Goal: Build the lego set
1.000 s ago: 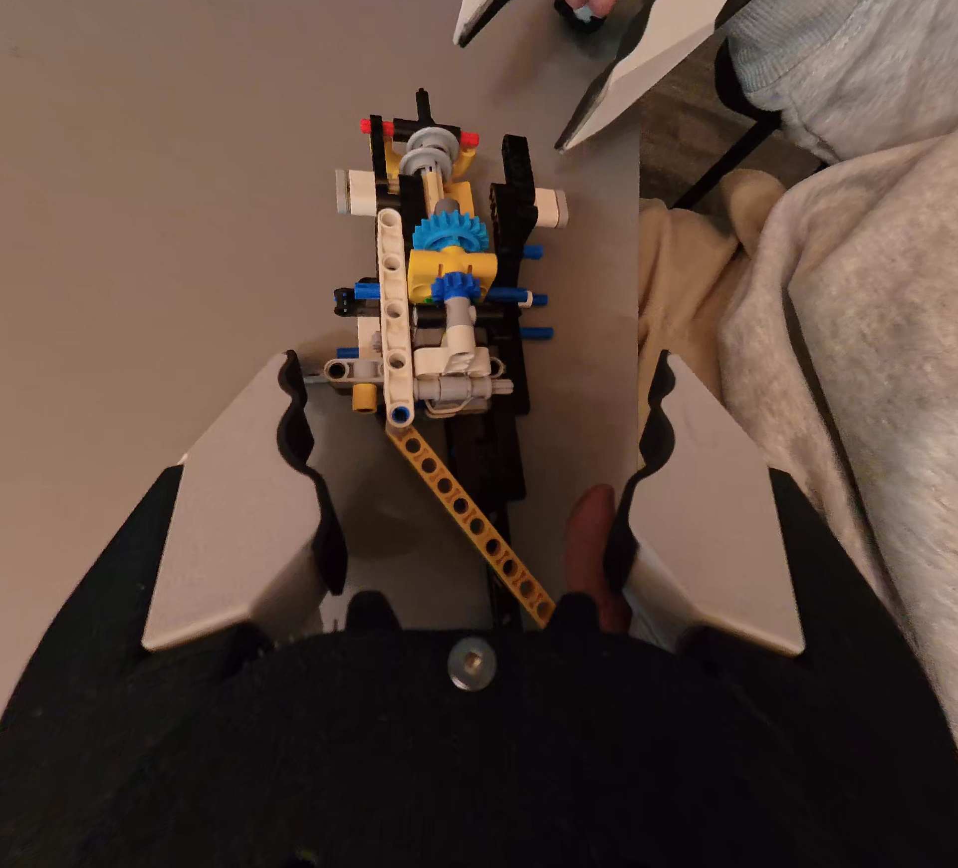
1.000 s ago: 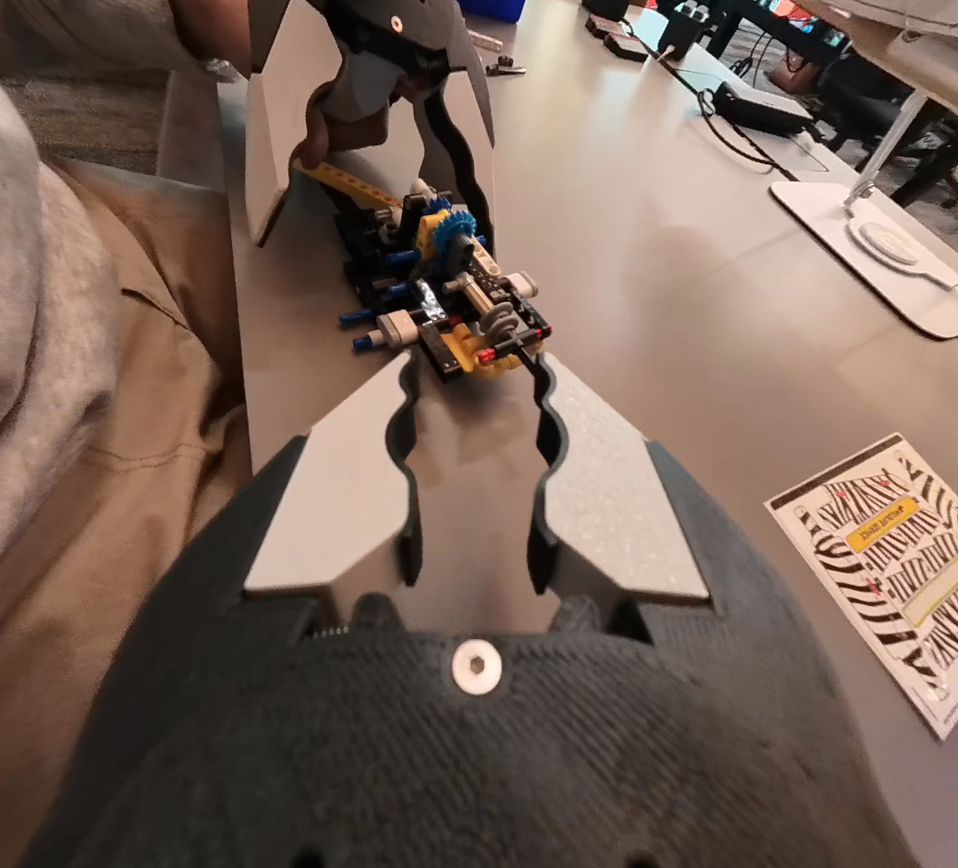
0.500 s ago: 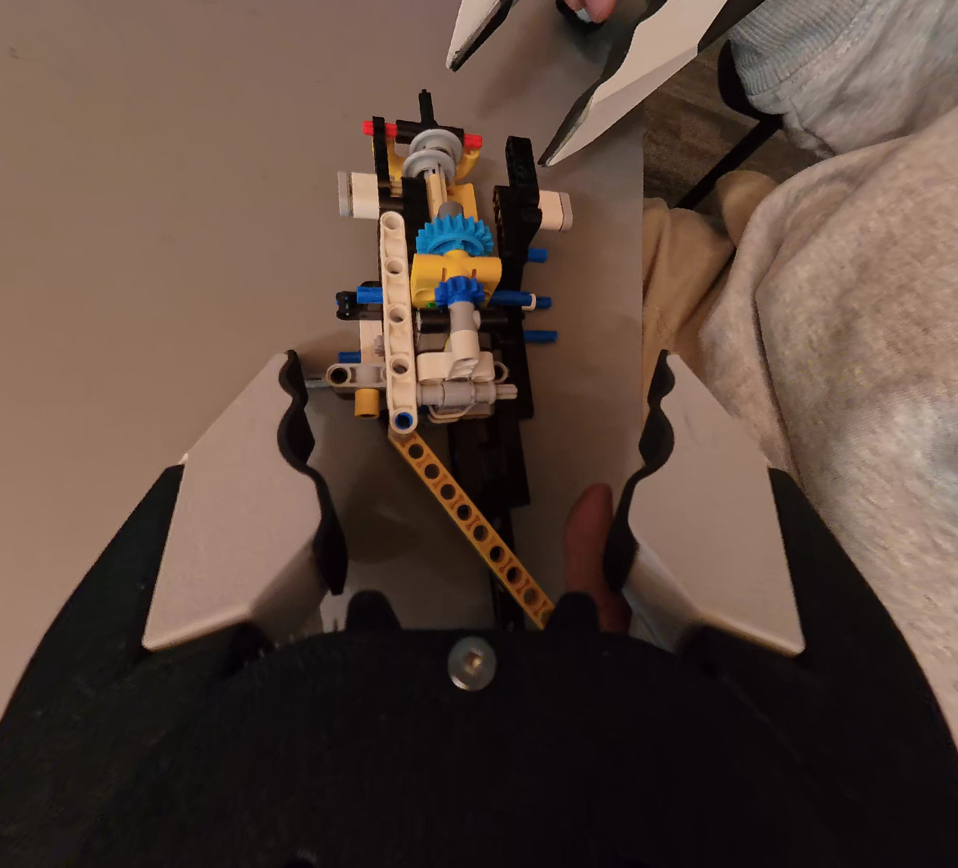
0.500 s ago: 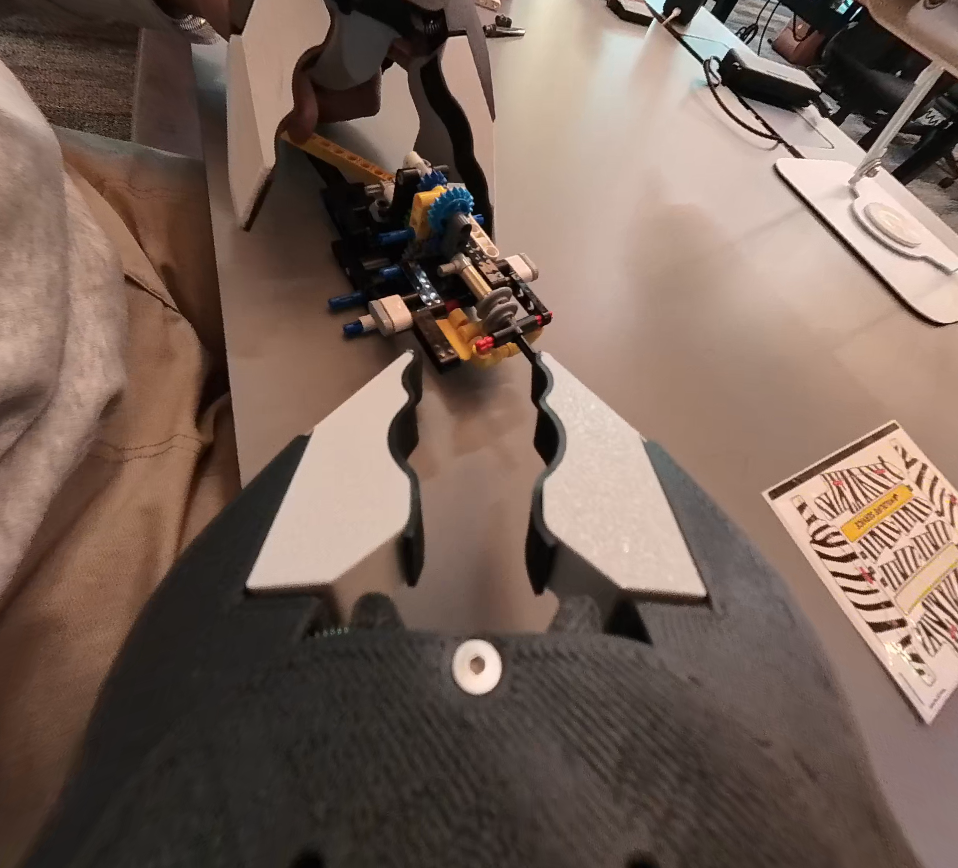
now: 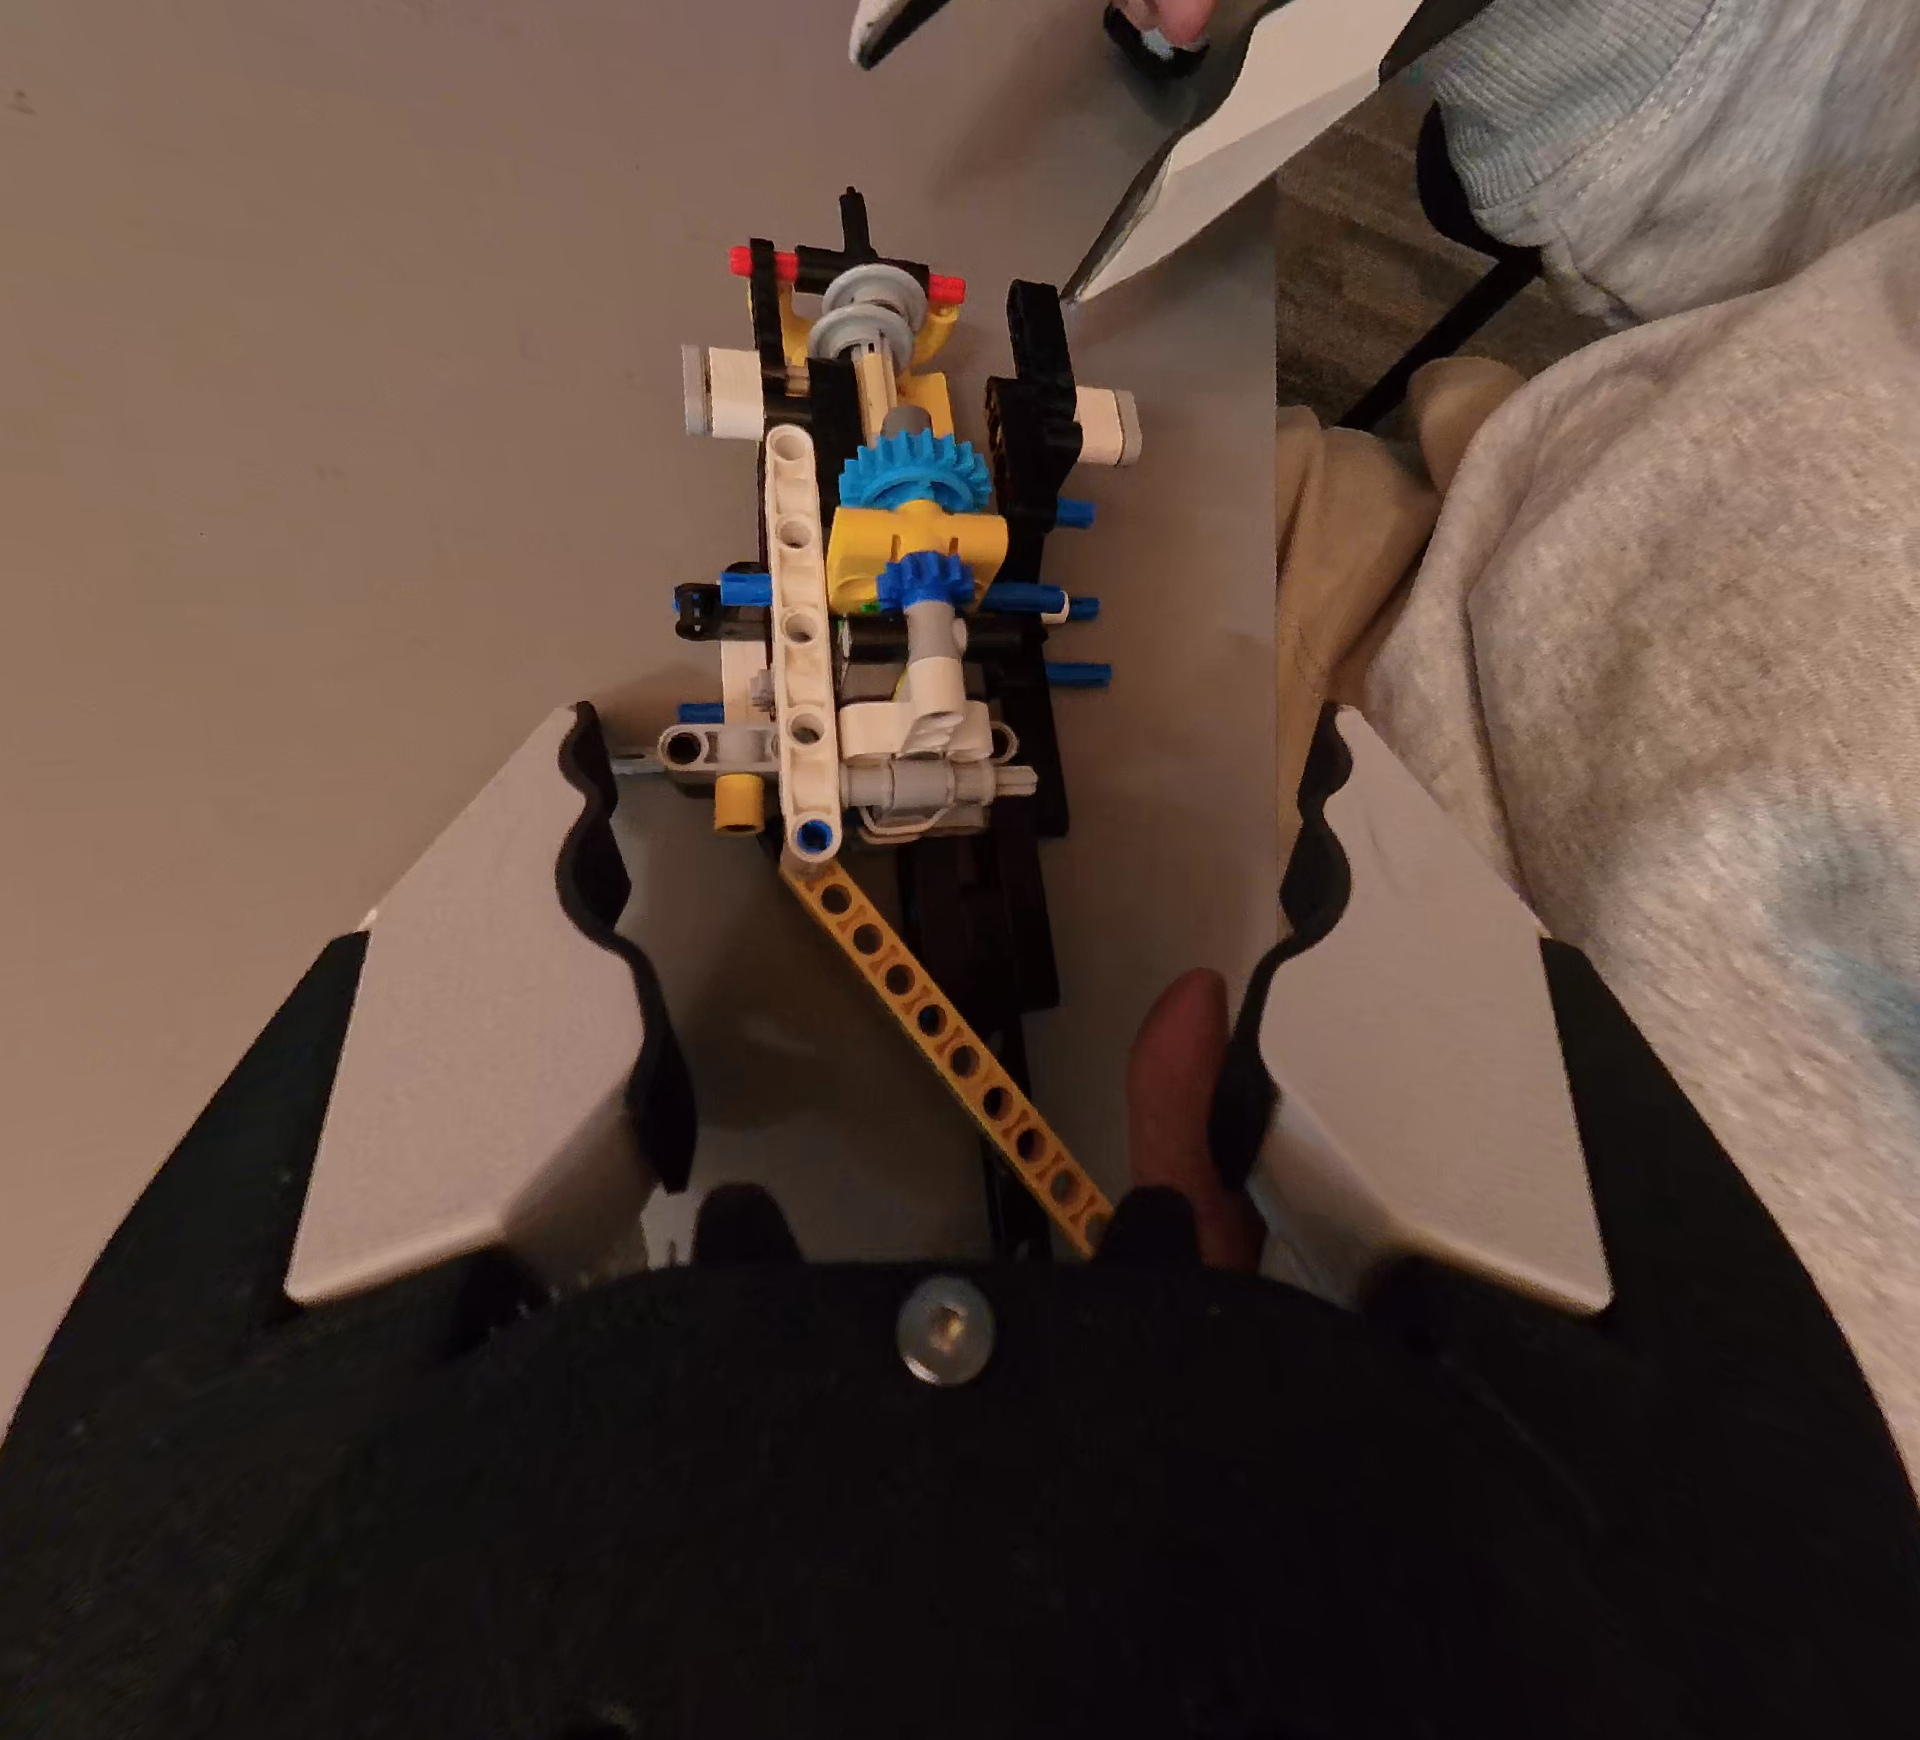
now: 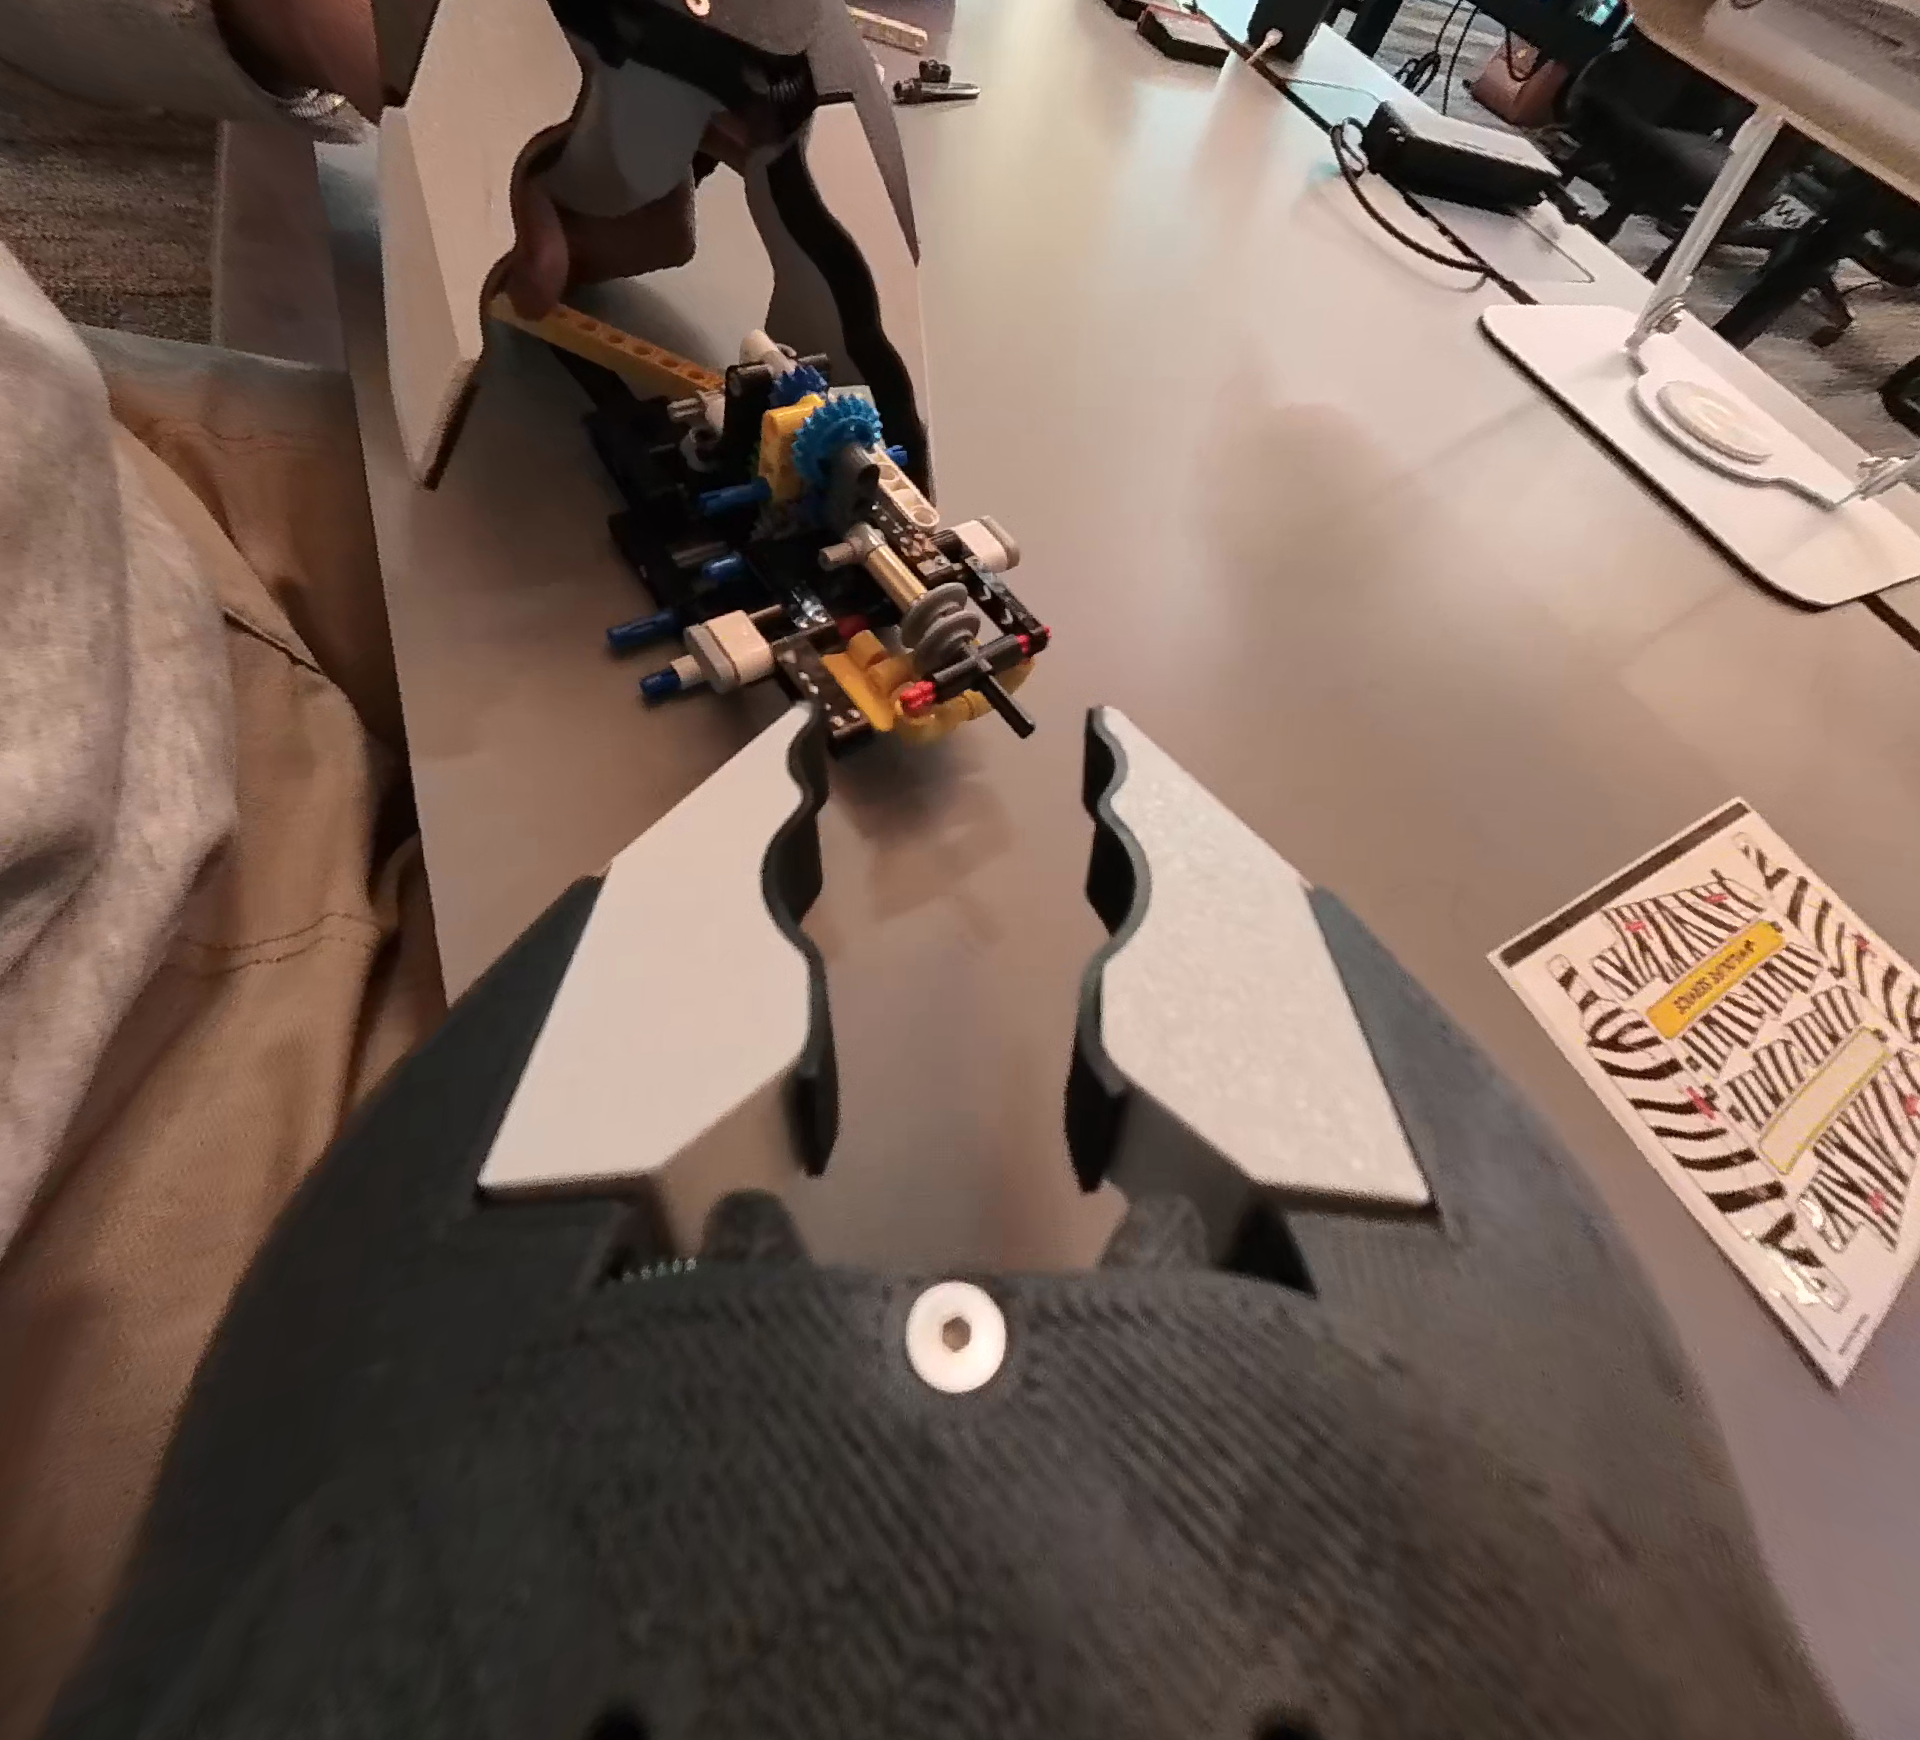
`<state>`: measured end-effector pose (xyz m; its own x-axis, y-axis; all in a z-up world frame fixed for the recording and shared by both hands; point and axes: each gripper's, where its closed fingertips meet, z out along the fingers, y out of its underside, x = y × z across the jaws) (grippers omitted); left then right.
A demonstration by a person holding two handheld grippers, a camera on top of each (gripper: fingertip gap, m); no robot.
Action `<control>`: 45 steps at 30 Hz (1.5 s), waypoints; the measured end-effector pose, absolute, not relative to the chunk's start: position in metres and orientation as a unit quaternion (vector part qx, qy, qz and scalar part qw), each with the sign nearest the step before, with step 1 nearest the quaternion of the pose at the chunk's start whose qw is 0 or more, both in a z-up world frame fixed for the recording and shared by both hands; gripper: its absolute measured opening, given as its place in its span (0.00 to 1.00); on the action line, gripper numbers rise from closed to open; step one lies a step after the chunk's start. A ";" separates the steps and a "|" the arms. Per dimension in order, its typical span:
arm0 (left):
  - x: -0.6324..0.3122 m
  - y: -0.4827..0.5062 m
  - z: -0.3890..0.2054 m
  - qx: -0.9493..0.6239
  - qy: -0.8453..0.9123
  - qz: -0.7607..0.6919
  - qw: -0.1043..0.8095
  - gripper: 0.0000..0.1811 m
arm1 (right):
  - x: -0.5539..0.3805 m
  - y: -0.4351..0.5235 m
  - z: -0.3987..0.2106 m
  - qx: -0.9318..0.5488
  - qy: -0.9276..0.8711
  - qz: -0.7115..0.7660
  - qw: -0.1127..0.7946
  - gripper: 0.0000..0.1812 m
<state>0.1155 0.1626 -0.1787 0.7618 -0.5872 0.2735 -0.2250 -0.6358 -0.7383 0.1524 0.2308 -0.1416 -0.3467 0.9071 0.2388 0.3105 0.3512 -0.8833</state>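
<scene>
Lego model (image 5: 894, 568) is seen near the tabletop (image 5: 312, 340) edge by the person's lap. Left gripper (image 5: 951, 755) jaws are spread wide around its rear end; a yellow beam (image 5: 935, 1030) runs between them. Right gripper (image 6: 951, 734) jaws are held apart, empty, just short of the front axle.

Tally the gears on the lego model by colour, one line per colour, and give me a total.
light blue gear: 1
dark blue gear: 1
Total: 2
</scene>
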 end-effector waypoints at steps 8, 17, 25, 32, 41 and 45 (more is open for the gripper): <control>0.115 0.163 -0.177 -0.866 0.231 -0.258 0.361 0.72 | 0.152 0.235 -0.138 -0.428 -0.713 0.392 0.394 0.28; 0.115 0.164 -0.175 -0.864 0.229 -0.262 0.365 0.72 | 0.152 0.237 -0.137 -0.431 -0.709 0.393 0.396 0.29; 0.114 0.167 -0.164 -0.853 0.226 -0.260 0.393 0.72 | 0.151 0.244 -0.133 -0.447 -0.691 0.398 0.406 0.36; 0.119 0.169 -0.158 -0.842 0.212 -0.286 0.404 0.75 | 0.155 0.241 -0.130 -0.435 -0.694 0.415 0.397 0.35; 0.132 0.184 -0.161 -0.852 0.232 -0.260 0.390 0.74 | 0.164 0.237 -0.148 -0.389 -0.757 0.418 0.317 0.39; 0.136 0.190 -0.163 -0.855 0.238 -0.263 0.378 0.70 | 0.160 0.240 -0.156 -0.344 -0.793 0.406 0.297 0.39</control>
